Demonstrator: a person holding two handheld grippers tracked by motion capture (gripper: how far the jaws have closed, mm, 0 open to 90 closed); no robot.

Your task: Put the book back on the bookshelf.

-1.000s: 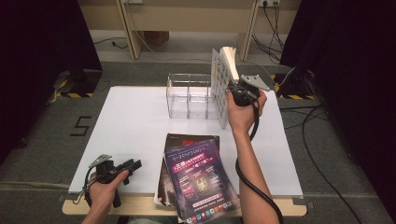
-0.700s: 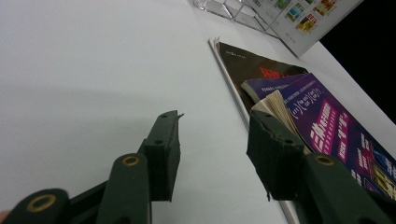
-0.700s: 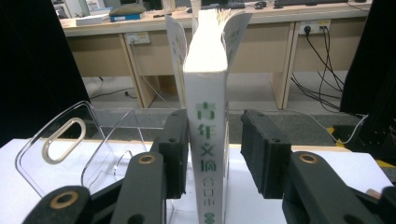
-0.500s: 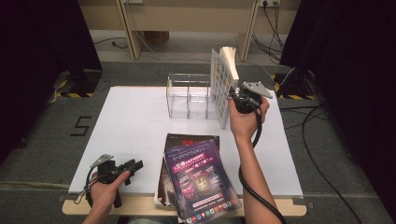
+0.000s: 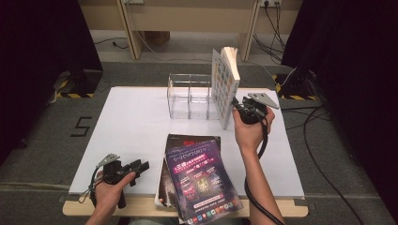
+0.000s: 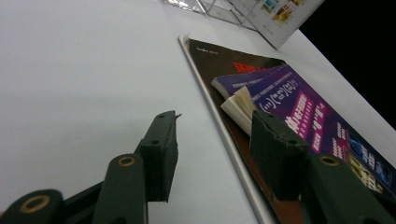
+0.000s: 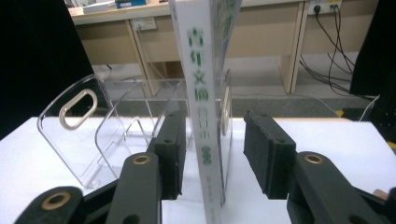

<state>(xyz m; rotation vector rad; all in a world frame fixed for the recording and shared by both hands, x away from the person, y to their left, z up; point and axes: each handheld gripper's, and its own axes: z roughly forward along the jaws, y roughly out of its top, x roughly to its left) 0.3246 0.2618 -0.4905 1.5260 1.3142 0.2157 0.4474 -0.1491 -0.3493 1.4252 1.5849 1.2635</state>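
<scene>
My right tool has just been opening; its jaws straddle the upright white book, released, at the clear rack's 3 o'clock end. My left tool hovers released.

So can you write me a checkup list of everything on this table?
Surface: white table, mostly bare.
Job's things: white book upright by the clear rack; two magazines stacked at the near edge.
Clutter: nothing seen.
Grippers: right gripper open, its jaws just widening, book spine between them; left gripper open, jaws just widening, beside the magazines.
Cables: black cable hangs from the right gripper.
Surroundings: wooden desks, floor cables.
</scene>
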